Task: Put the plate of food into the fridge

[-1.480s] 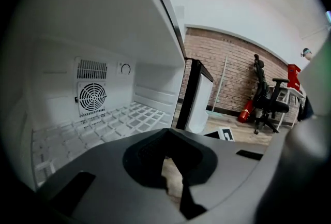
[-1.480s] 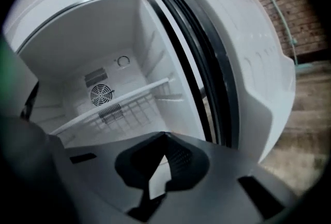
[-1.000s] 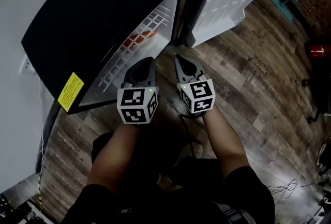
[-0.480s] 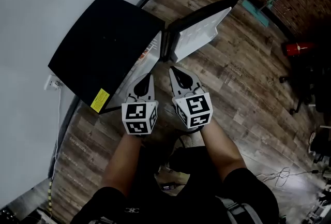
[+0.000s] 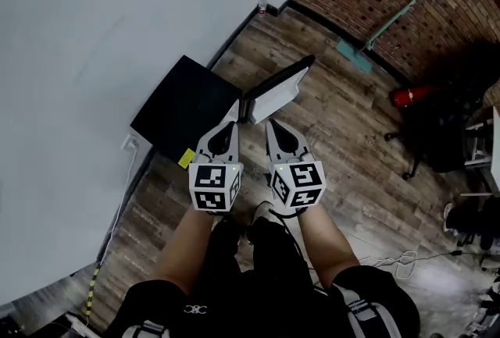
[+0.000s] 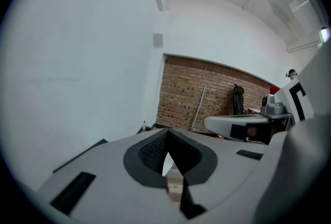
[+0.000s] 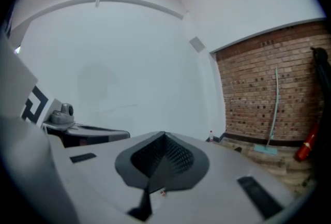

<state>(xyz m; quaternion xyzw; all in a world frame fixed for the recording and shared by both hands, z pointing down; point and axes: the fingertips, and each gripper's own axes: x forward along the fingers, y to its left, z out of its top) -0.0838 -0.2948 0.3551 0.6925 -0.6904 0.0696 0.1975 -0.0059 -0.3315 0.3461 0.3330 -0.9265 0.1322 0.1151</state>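
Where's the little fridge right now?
In the head view the black mini fridge stands against the white wall, left of centre, its door open to the right, seen just past the left gripper.

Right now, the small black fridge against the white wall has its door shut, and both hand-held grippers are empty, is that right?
Not quite. The head view shows the small black fridge against the white wall with its door swung open, not shut. The rest holds: the left hand-held gripper and the right hand-held gripper are both empty.
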